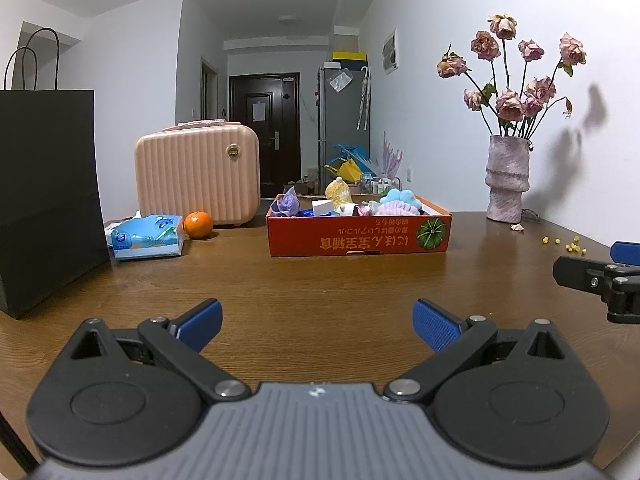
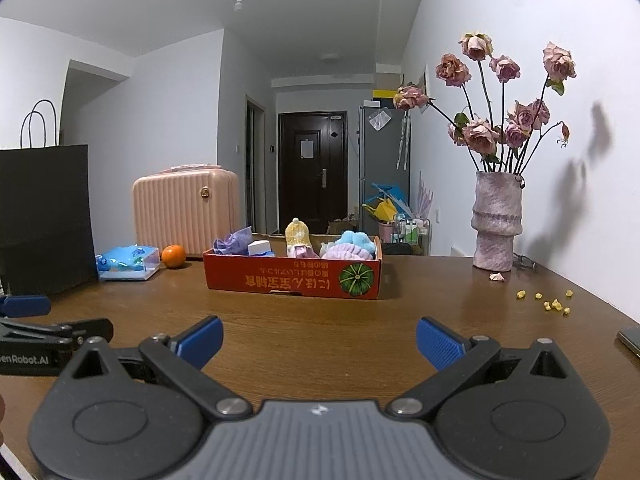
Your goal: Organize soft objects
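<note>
A red cardboard box [image 1: 358, 236] [image 2: 292, 278] stands on the wooden table [image 1: 320, 284] [image 2: 320, 320], well ahead of both grippers. Soft things fill it: a purple crumpled cloth [image 1: 286, 204] [image 2: 232, 244], a yellow knitted doll [image 1: 339, 195] [image 2: 298, 236], a blue fluffy piece [image 1: 402, 196] [image 2: 358, 239] and a lilac ribbed roll [image 1: 396, 209] [image 2: 346, 253]. My left gripper [image 1: 318, 322] hovers low over the table, open, with nothing between its blue pads. My right gripper [image 2: 320, 340] is open and empty too, to the right of the left one.
A black paper bag [image 1: 44, 196] [image 2: 44, 216] stands at the left, with a blue tissue pack [image 1: 146, 236] [image 2: 128, 262], an orange [image 1: 197, 224] [image 2: 173, 256] and a pink case [image 1: 198, 178] [image 2: 186, 208] behind. A vase of dried roses [image 1: 507, 178] [image 2: 496, 220] and yellow crumbs [image 2: 554, 304] sit right.
</note>
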### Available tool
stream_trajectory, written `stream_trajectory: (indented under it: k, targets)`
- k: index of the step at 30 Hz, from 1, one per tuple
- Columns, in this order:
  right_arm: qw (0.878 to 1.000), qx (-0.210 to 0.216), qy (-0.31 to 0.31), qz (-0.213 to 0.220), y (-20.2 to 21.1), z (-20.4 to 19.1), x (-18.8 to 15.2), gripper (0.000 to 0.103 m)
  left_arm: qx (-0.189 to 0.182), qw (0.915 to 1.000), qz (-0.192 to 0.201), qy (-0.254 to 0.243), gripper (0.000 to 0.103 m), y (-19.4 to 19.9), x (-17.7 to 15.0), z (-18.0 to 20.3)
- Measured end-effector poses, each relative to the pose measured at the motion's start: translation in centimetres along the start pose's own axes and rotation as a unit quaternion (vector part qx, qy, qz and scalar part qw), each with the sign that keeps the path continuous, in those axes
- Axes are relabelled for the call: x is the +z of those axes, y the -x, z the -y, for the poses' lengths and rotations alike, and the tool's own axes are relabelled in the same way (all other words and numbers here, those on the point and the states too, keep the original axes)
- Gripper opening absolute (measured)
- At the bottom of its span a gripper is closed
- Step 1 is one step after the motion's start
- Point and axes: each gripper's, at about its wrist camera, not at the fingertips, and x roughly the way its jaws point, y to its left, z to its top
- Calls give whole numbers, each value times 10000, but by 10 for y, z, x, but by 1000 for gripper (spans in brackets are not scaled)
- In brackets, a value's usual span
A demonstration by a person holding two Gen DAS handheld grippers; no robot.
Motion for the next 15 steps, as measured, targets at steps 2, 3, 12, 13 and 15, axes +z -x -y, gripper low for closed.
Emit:
stream_trajectory:
  k: [2,3,12,13,15]
  targets:
    - [10000,2,-1,12,1,-1,0,103,5,10000,7,-1,103,1,0,0]
    - [10000,2,1,17,1,0,0,103,4,10000,11,-1,103,1,0,0]
    - [10000,-1,22,48,5,-1,0,103,-4,10000,68,2,103,4,1,0]
    - [10000,-1,25,51,5,-1,1,103,-3,10000,69,3,103,4,1,0]
    - [10000,-1,28,56,5,-2,1,103,-5,10000,71,4,103,4,1,0]
